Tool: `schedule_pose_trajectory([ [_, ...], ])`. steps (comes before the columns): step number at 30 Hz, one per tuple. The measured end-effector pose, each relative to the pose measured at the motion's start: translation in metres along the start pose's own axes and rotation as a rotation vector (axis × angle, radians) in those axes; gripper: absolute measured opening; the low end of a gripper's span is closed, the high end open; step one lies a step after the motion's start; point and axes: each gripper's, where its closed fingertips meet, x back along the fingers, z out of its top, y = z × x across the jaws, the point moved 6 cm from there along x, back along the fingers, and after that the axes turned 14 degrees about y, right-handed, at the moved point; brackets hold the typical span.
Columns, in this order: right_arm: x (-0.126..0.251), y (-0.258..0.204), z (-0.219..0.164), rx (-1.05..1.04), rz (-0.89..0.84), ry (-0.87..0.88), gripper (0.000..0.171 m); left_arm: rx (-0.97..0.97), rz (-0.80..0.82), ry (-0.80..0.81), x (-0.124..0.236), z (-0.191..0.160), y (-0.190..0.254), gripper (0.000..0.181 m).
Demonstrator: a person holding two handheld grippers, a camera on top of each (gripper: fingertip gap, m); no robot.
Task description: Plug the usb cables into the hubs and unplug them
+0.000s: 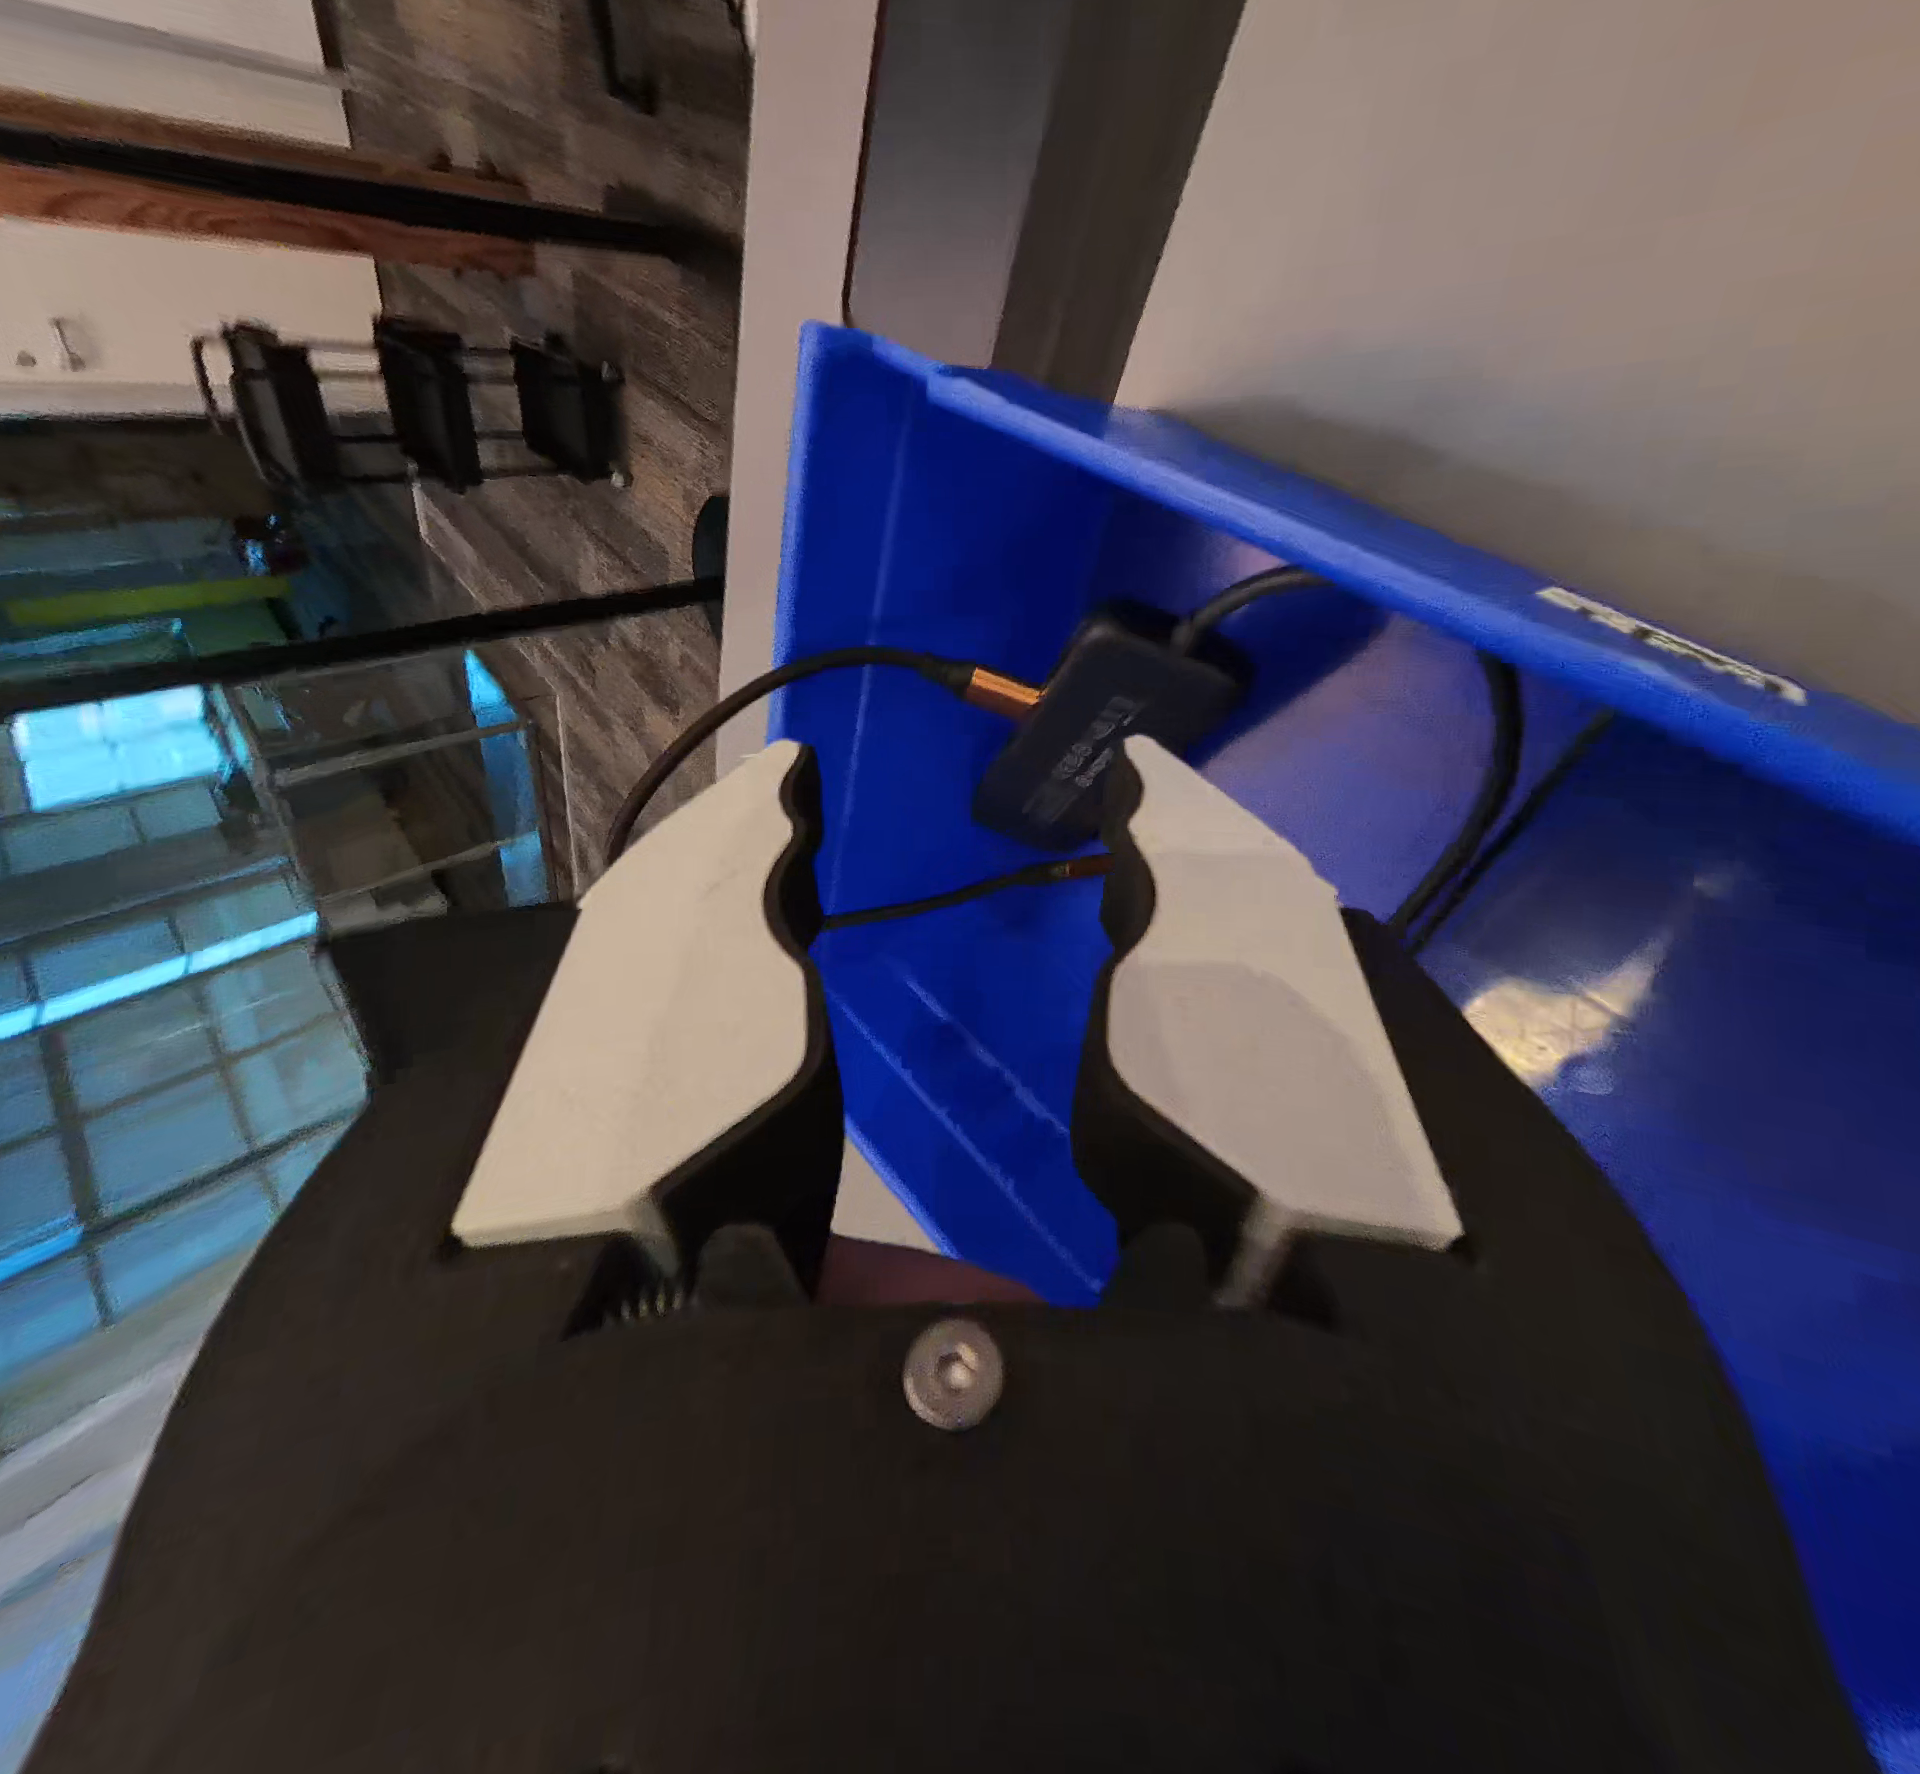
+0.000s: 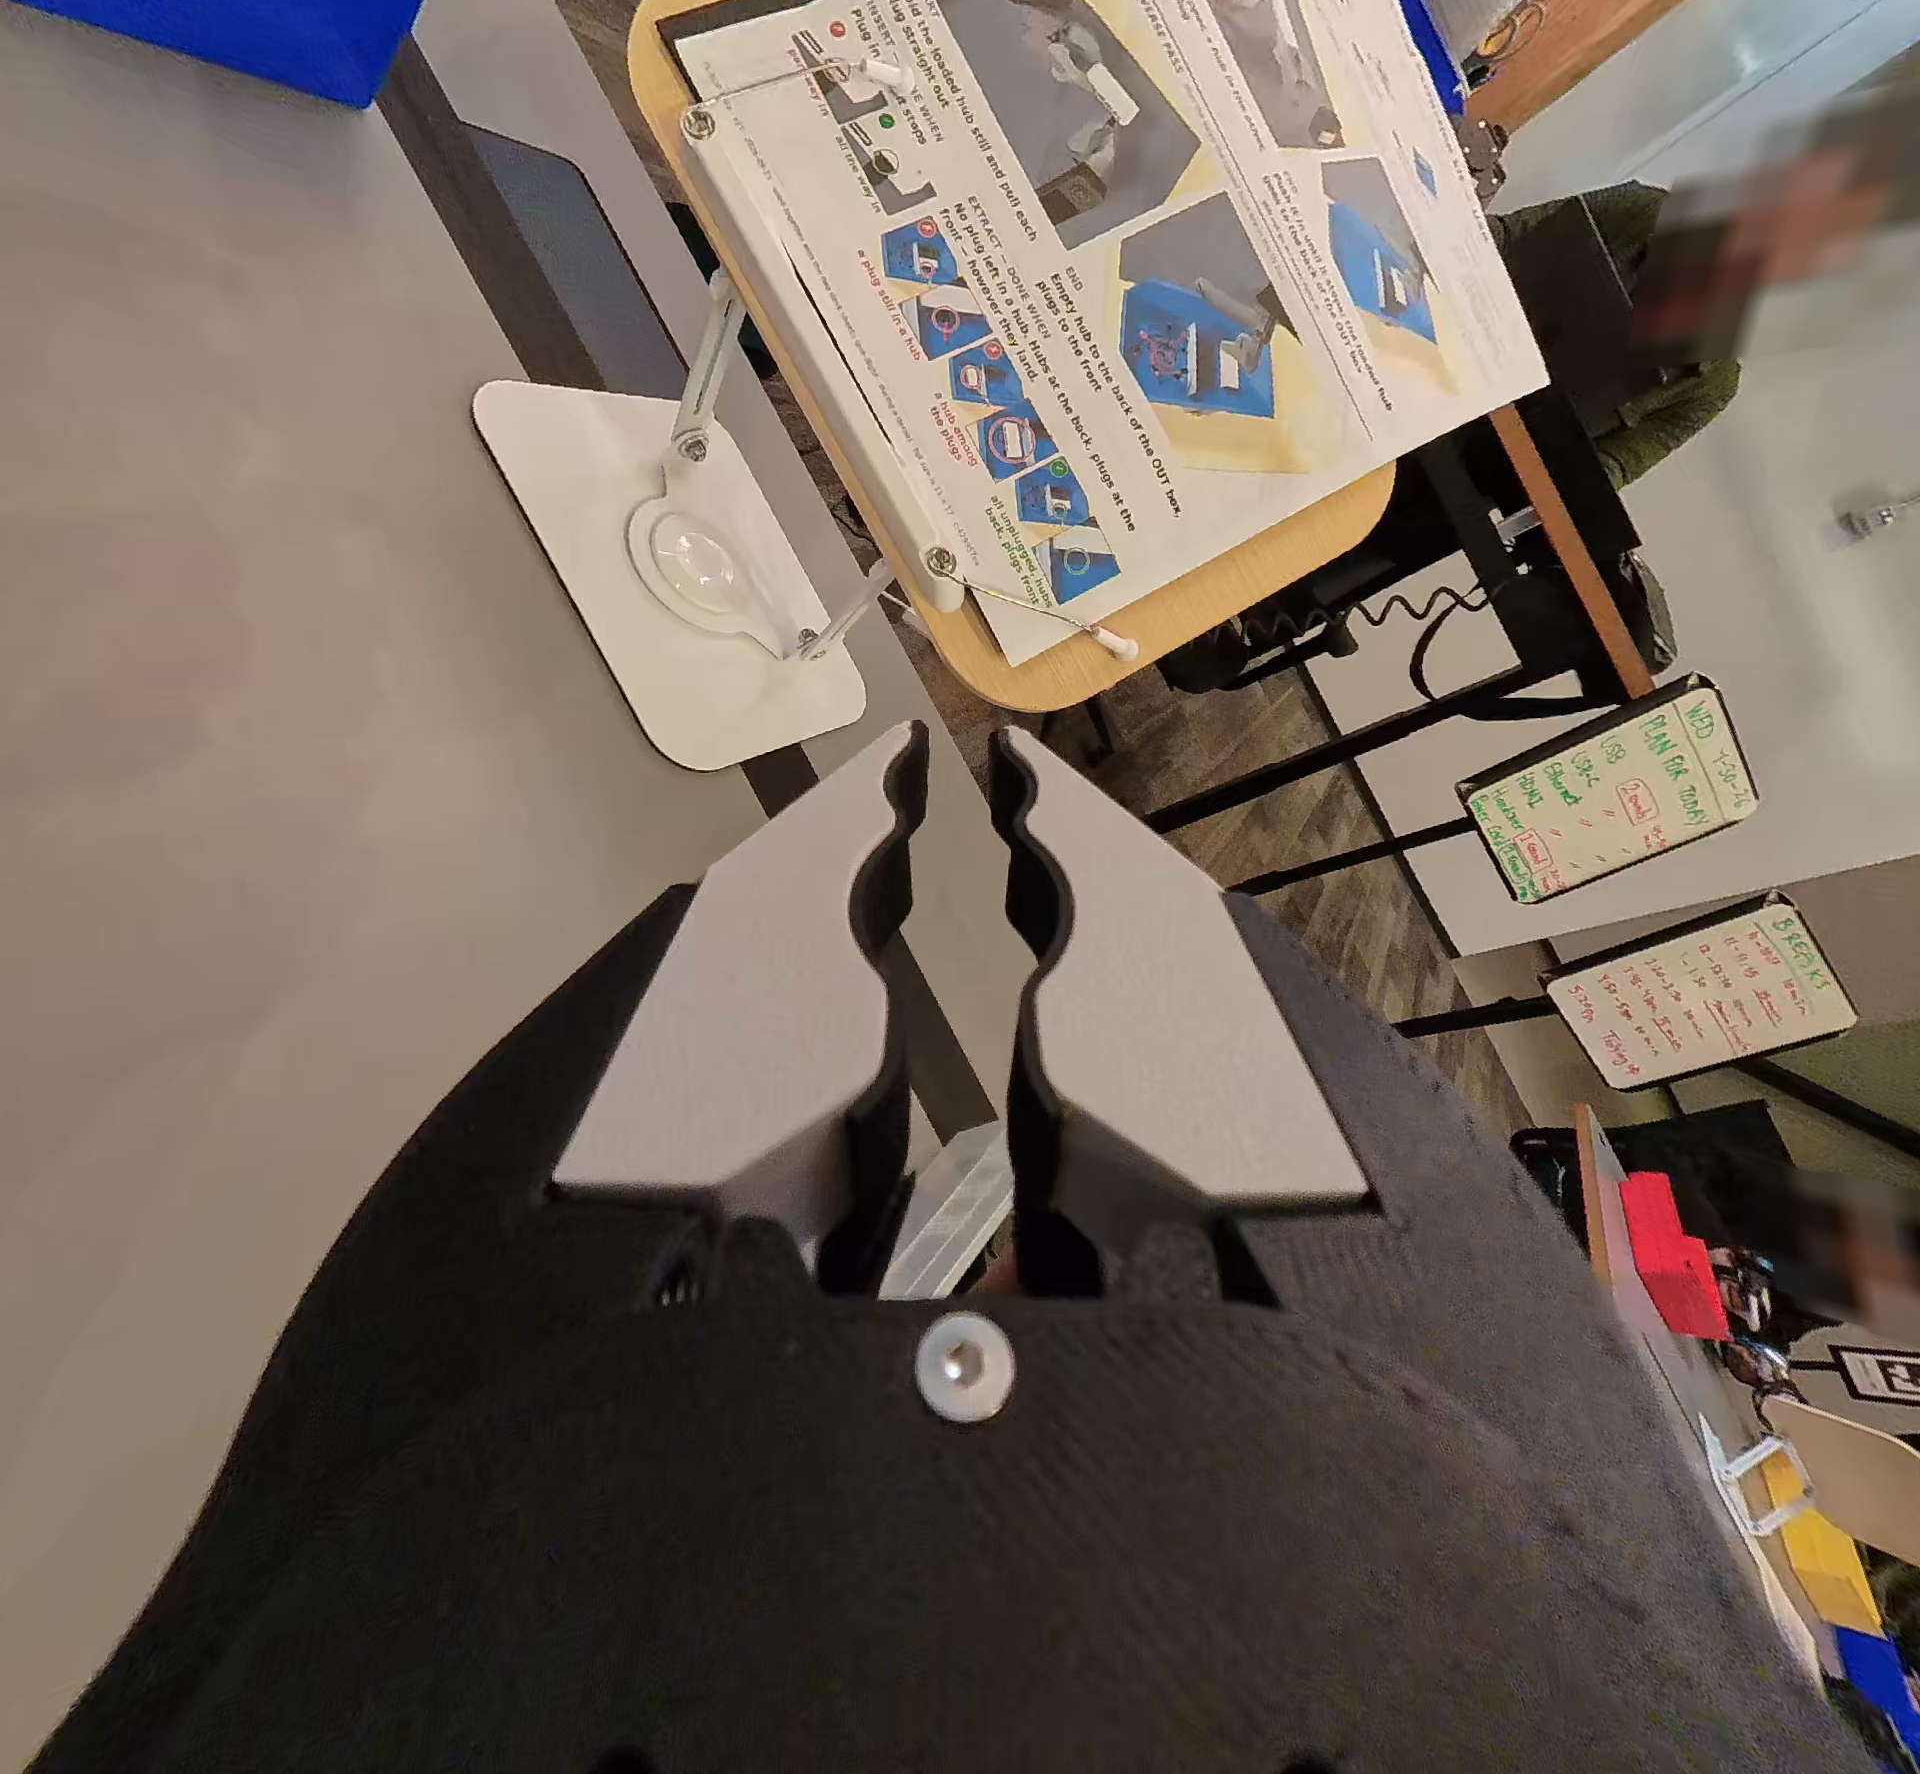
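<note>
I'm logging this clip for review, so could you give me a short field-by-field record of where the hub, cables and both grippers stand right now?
bin: blue bin on the grey table
hub: dark USB hub inside the bin
plugged cable: black cable with copper-coloured plug seated in the hub's side
loose cable: thin black cable crossing between the left gripper's fingers
left gripper: open, just short of the hub
right gripper: narrow gap, holds nothing, over the table edge
also in view: document stand holding an instruction sheet

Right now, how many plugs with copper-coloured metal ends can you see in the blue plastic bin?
2. One copper-ended plug sits in the dark hub's left end inside the blue plastic bin. A thinner one hangs loose below the hub, between the left gripper's fingers. Others may be hidden.
</note>
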Motion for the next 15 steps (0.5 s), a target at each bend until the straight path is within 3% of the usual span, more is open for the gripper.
schedule_pose_trajectory([
  [2,-0.002,-0.002,-0.001,-0.004,0.015,0.005,0.009,-0.019,-0.072,0.083,-0.004,-0.002,0.006,0.049],
  [6,-0.007,-0.006,-0.005,0.004,0.031,-0.008,0.011,-0.128,-0.156,0.079,-0.023,-0.015,0.026,0.049],
  [10,-0.011,-0.009,-0.005,0.013,0.035,-0.01,0.012,-0.087,-0.198,0.124,-0.035,-0.018,0.028,0.054],
  [15,-0.016,-0.012,-0.011,-0.004,0.056,-0.01,0.012,-0.032,-0.282,0.133,-0.038,-0.02,0.02,0.038],
])
